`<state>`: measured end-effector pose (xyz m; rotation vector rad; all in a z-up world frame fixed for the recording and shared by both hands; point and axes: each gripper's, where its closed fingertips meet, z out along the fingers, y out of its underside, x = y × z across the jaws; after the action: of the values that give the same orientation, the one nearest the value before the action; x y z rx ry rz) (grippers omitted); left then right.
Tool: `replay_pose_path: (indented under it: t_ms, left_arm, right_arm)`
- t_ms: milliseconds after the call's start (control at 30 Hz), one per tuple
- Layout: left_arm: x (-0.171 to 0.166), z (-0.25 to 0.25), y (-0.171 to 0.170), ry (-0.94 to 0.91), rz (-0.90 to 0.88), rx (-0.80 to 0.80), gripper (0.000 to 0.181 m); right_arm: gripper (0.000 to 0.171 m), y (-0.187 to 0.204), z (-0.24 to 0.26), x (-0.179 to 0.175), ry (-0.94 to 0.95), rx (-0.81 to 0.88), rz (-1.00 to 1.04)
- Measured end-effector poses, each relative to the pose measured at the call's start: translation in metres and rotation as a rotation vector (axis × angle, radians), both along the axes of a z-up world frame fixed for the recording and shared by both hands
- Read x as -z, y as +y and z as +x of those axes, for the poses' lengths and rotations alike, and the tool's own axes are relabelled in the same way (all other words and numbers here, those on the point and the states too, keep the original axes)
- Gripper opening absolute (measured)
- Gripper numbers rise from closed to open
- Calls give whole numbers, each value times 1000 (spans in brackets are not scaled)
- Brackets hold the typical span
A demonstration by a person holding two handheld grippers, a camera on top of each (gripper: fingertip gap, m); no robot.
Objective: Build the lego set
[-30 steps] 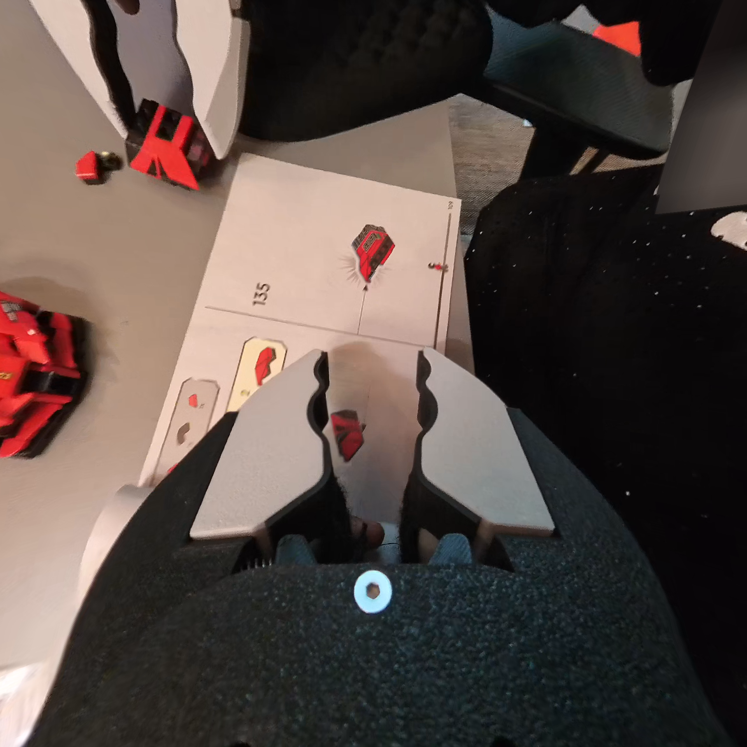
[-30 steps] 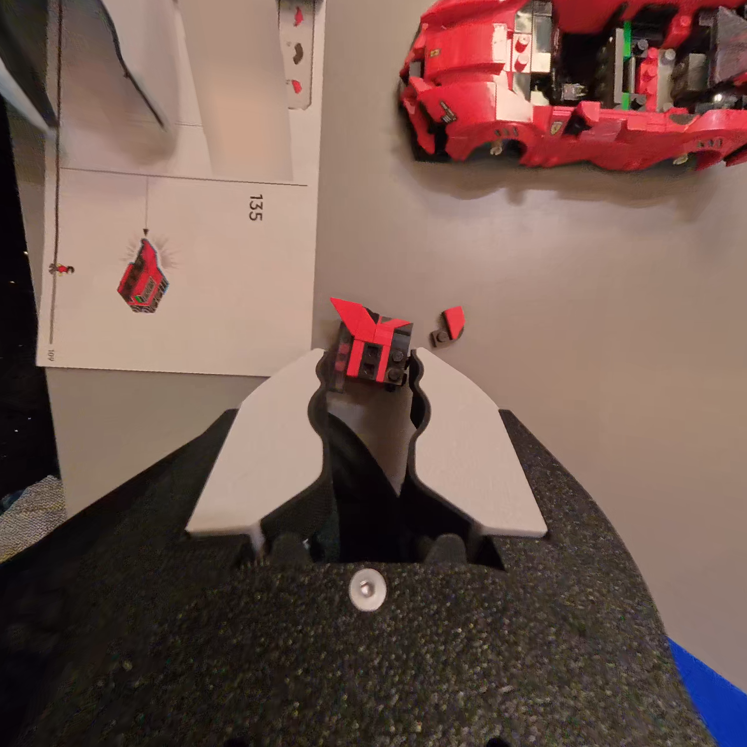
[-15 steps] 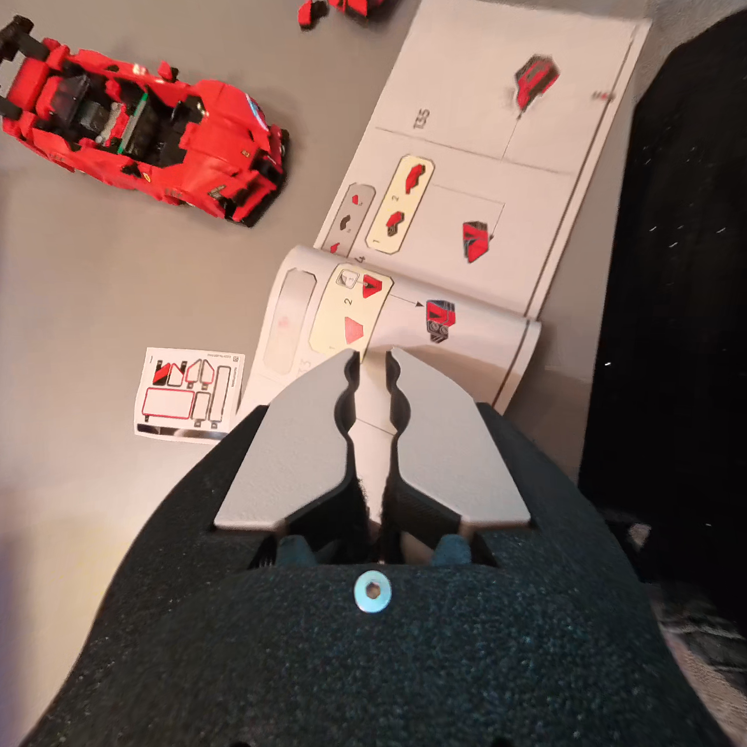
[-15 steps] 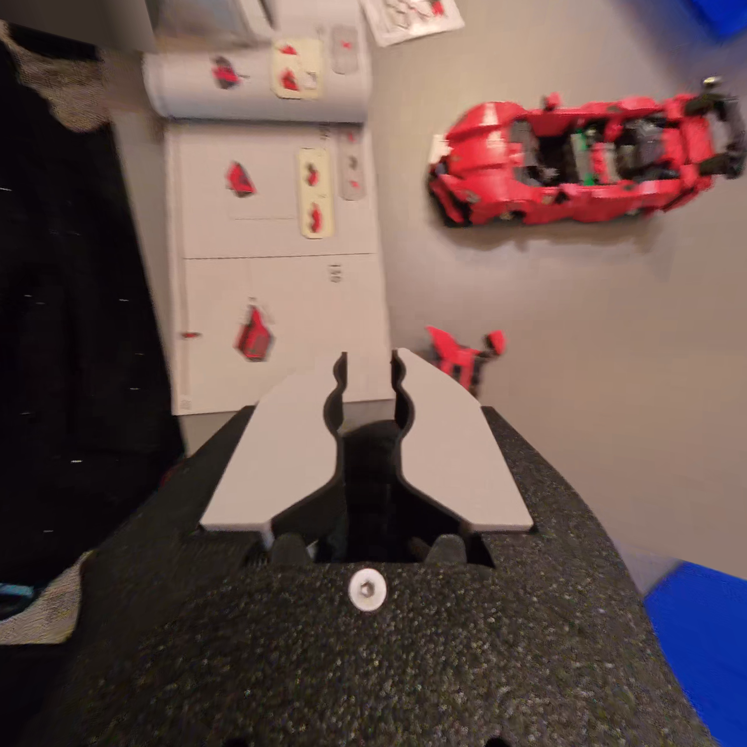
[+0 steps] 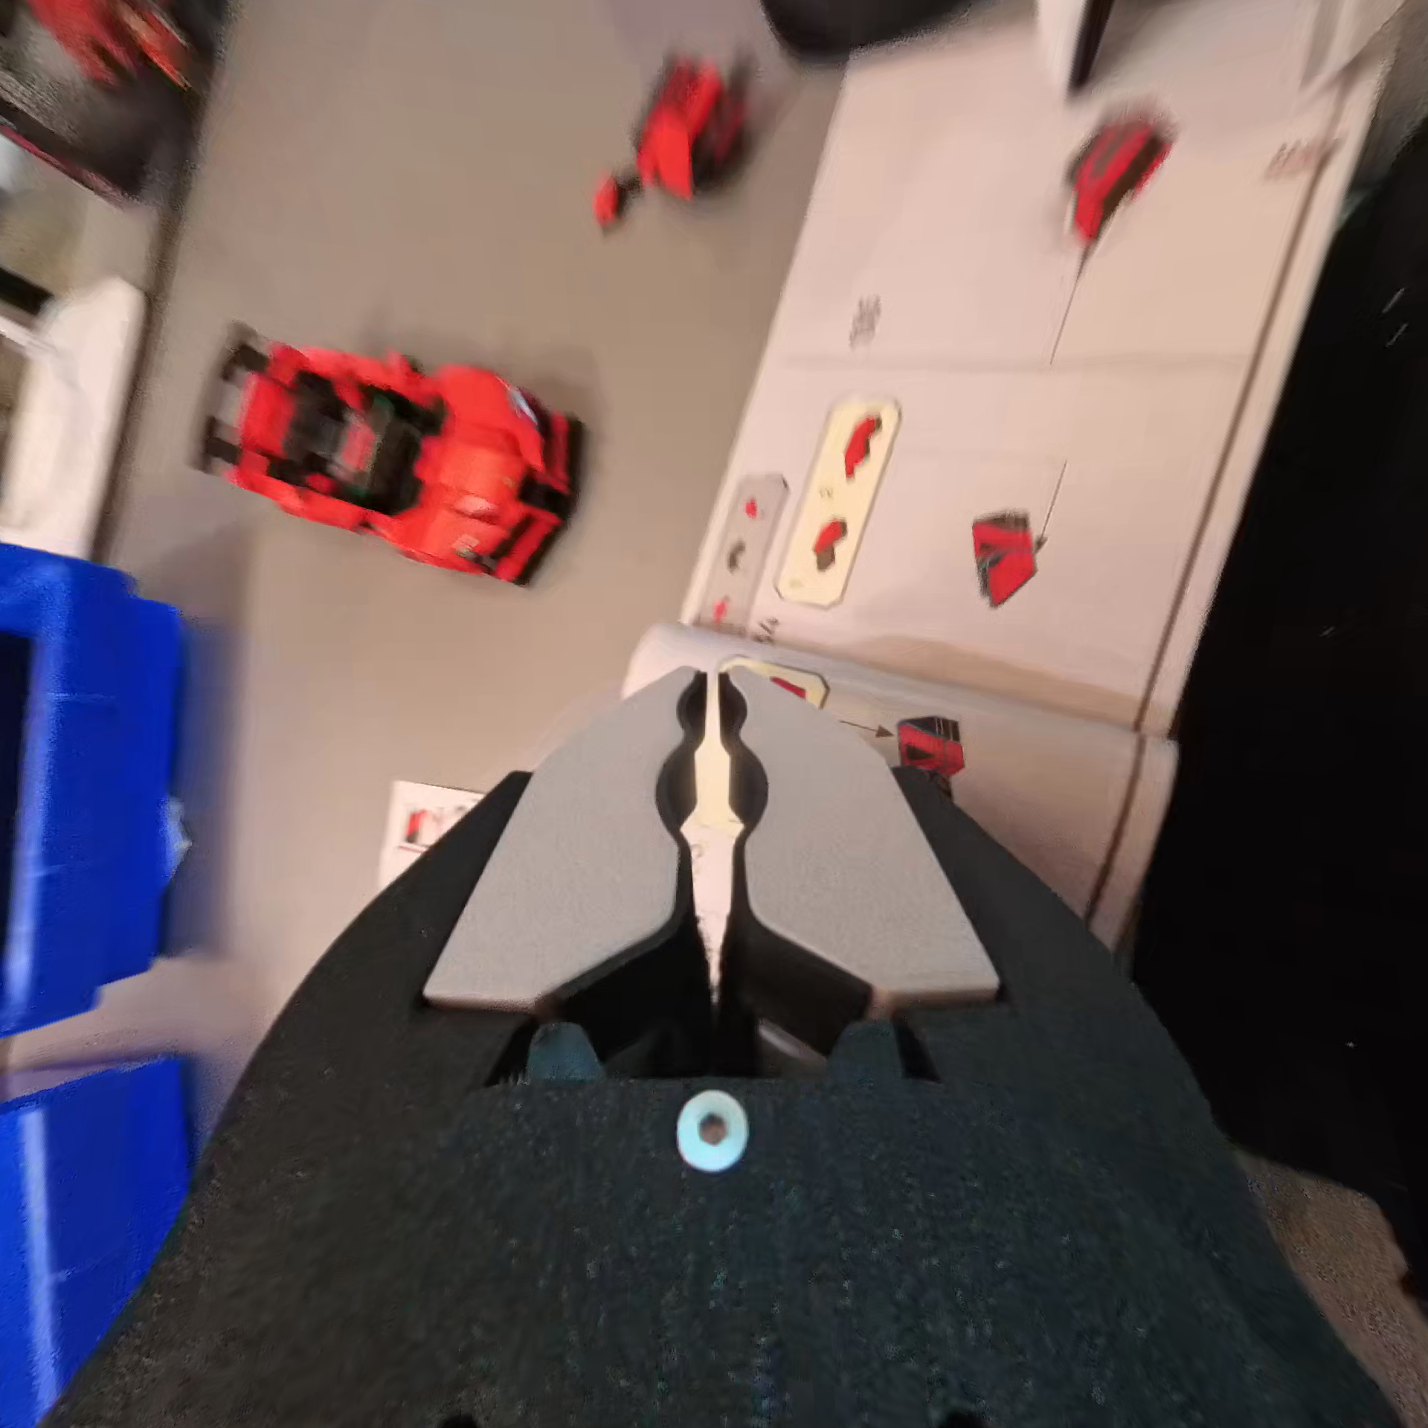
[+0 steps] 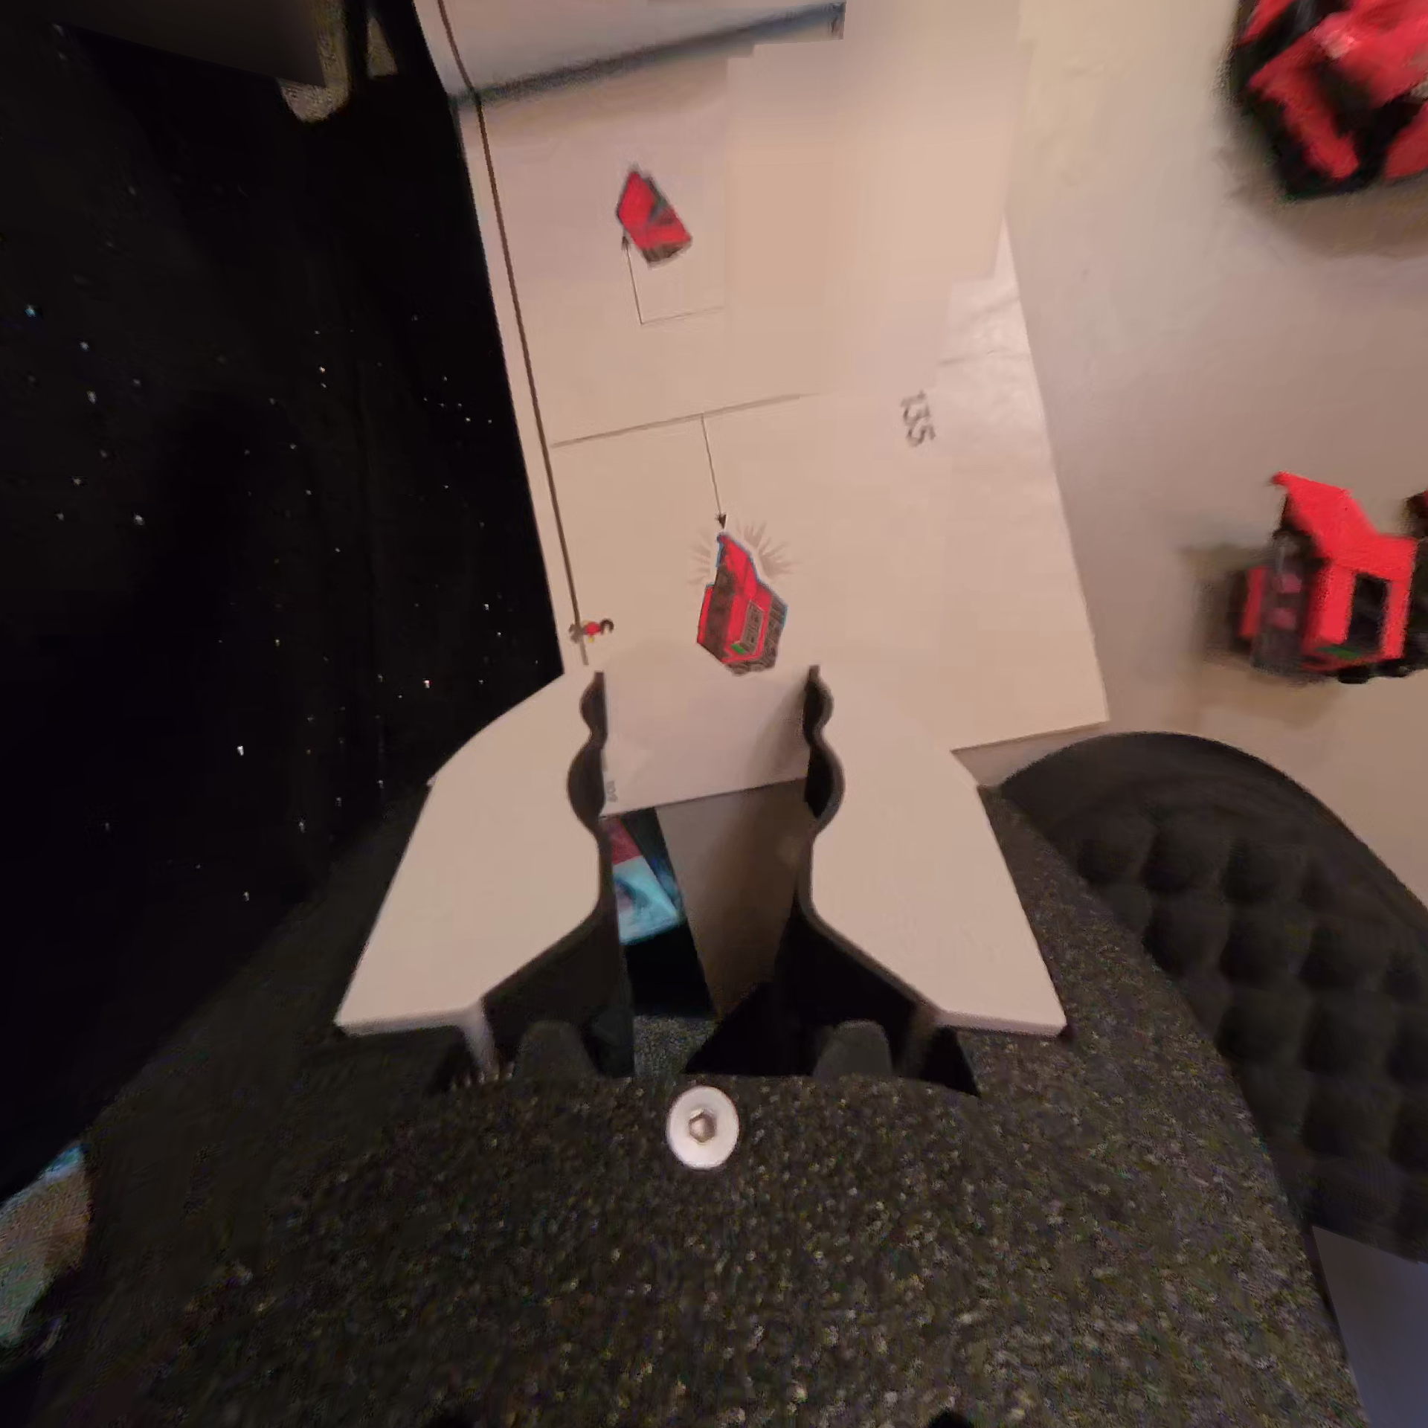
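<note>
Lego car (image 5: 390, 464), red and black, sits on the grey desk (image 5: 402, 193) left of the open manual (image 5: 966, 371), a bit blurry in the left wrist view, and only a corner of it (image 6: 1344, 85) pokes into the top right of the right wrist view. Farther up the desk, just off the manual's far left corner, there's a small red and black sub-build (image 5: 688, 131) with a tiny loose red piece (image 5: 609, 198) right beside it; the right wrist view catches that same sub-build (image 6: 1344, 595) at its right edge, just past the page. Left claw (image 5: 712, 680) is pressed nearly together, only a thin sliver of gap, nothing pinched, hanging over the manual's curled-up near page. Right claw (image 6: 705, 680) is spread wide and empty, over the near edge of the manual, with the printed red build picture (image 6: 738, 610) just ahead of the tips. Sticker sheet (image 5: 425, 819) peeks out on the desk left of the left claw, and blue bins (image 5: 77, 773) fill the left edge of that view. Black cloth (image 6: 255, 464) runs along the manual's other side.
</note>
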<state>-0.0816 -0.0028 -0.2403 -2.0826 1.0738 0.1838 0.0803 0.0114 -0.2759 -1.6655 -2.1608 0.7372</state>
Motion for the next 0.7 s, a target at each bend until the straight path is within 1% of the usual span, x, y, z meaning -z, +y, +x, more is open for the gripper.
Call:
replay_pose_path:
  t_ms: [33,100,167,267,400,567,600,633,700]
  left_arm:
    - [18,1,2,17,-61,1,0]
    - [32,18,3,-98,-79,44,0]
    - [32,22,4,-186,-54,36,0]
    - [32,20,5,-210,-49,42,0]
    - [32,19,6,-225,-61,50,0]
    - [30,19,5,-239,-55,59,0]
    - [24,21,4,-272,-39,73,11]
    - [13,27,1,-331,-16,98,26]
    - [-8,42,-11,-420,-3,158,46]
  right_arm:
    - [54,-4,-6,-2,21,-1,-29]
    - [60,-8,-11,-1,15,-2,-21]
    - [69,-12,-13,1,-11,-20,28]
    - [84,-19,-19,4,-39,-46,80]
    - [86,-27,-35,3,-4,-65,64]
    - [82,-30,-47,2,14,-71,43]
    - [82,-30,-48,2,13,-70,41]
    - [82,-30,-48,2,12,-70,41]
    - [82,-30,-49,2,17,-66,35]
